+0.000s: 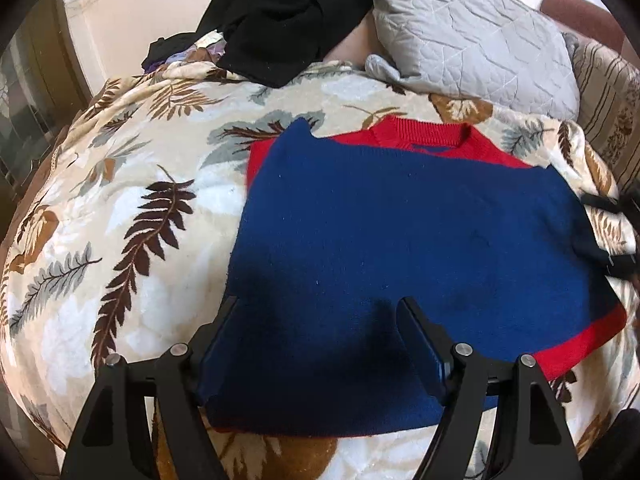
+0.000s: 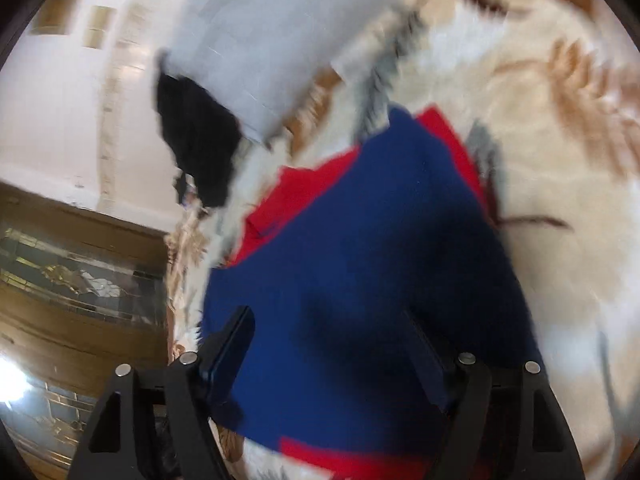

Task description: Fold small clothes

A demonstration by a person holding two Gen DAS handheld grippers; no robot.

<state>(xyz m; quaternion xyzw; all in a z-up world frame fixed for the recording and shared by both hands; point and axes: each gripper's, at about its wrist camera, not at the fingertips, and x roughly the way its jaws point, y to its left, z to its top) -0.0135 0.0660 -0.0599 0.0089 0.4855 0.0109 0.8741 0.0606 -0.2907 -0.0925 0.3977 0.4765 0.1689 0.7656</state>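
Left gripper hovers with jaws spread wide, gripping nothing, the blue-and-red sweater lying flat on the leaf-print blanket directly beneath and ahead of it. Right gripper, blurred, is equally wide apart and empty above the same sweater's edge.

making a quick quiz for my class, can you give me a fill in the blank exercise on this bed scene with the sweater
1. The sweater on the bed is blue with ____ trim.
2. The blanket under it is printed with ____.
3. Beyond the sweater, beside the grey pillow, lies a heap of ____ clothes.
4. The jaws of the left gripper and the right gripper both stand ____, with nothing clamped.

Missing words: red; leaves; black; open
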